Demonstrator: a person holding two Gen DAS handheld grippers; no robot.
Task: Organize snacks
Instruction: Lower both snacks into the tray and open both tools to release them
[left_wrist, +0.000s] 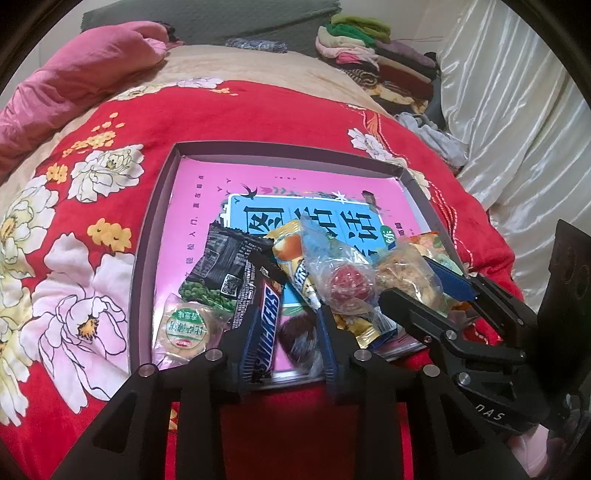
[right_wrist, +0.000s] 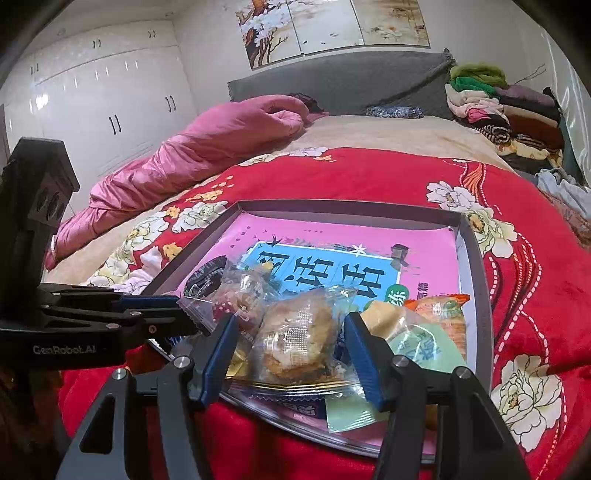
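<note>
A shallow grey box (left_wrist: 147, 236) with a pink printed bottom lies on the red floral blanket; its rim also shows in the right wrist view (right_wrist: 476, 251). Several wrapped snacks are piled at its near end. My left gripper (left_wrist: 286, 332) is open, its jaws around a Snickers bar (left_wrist: 266, 325) and a dark round sweet (left_wrist: 295, 336). My right gripper (right_wrist: 291, 332) is open, its jaws on either side of a clear-wrapped brown pastry (right_wrist: 295, 339); it shows from the side in the left wrist view (left_wrist: 424, 273). A red sweet in clear wrap (left_wrist: 347, 284) lies between the two grippers.
A green-label round cake (left_wrist: 184, 328) and a black packet (left_wrist: 221, 266) lie at the box's near left. A green packet (right_wrist: 424, 343) and an orange packet (right_wrist: 439, 306) lie right. A pink quilt (right_wrist: 192, 155) and stacked clothes (right_wrist: 498, 110) are farther back.
</note>
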